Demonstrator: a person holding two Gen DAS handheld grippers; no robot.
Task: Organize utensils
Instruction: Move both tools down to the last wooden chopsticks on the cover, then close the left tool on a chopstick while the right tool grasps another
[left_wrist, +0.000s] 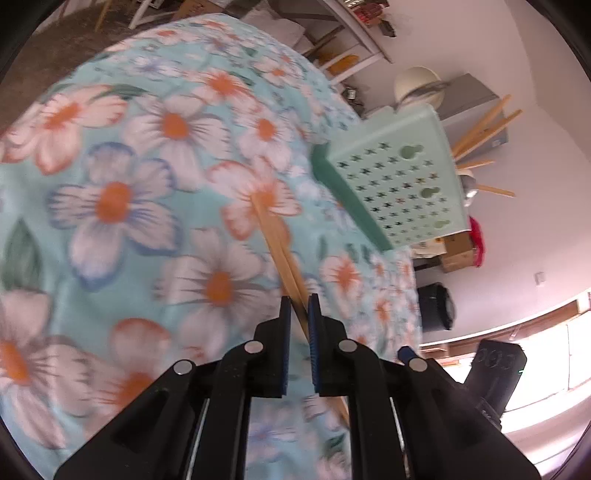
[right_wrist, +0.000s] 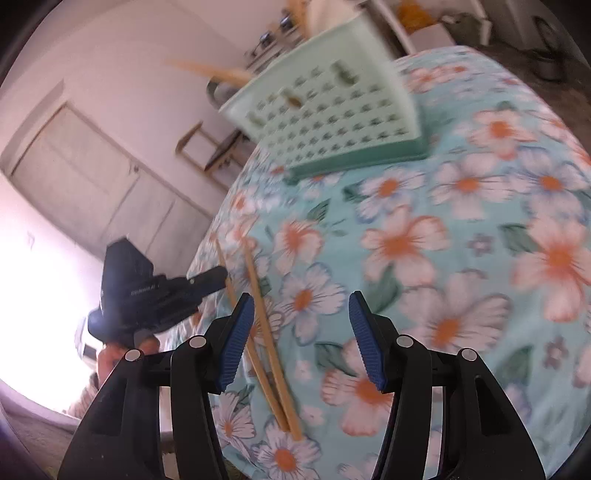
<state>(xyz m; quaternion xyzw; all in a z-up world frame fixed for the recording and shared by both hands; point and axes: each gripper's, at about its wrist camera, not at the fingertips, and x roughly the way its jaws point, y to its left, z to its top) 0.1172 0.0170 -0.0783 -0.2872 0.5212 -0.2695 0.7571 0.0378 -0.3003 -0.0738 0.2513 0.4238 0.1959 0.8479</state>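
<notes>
Left claw (left_wrist: 299, 306) is pinched down on a pair of chopsticks (left_wrist: 275, 236) lying on the flowery surface (left_wrist: 155, 155), sticks running off toward 11 o'clock. Right claw (right_wrist: 301, 299) hangs about half open, gripping nothing, the chopsticks just beside its left pad. Mint holder (left_wrist: 399, 184) sits at 1 o'clock.

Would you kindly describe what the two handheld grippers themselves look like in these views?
Both look alike. The left gripper and the right gripper each have a matte black plastic body with angular arms, round silver pivot pins, and two fingers faced with ribbed blue pads. Seen from the right wrist view, the left gripper's body is a black angular housing bearing small pale lettering, too blurred to read. No cables or sleeves are visible.
</notes>
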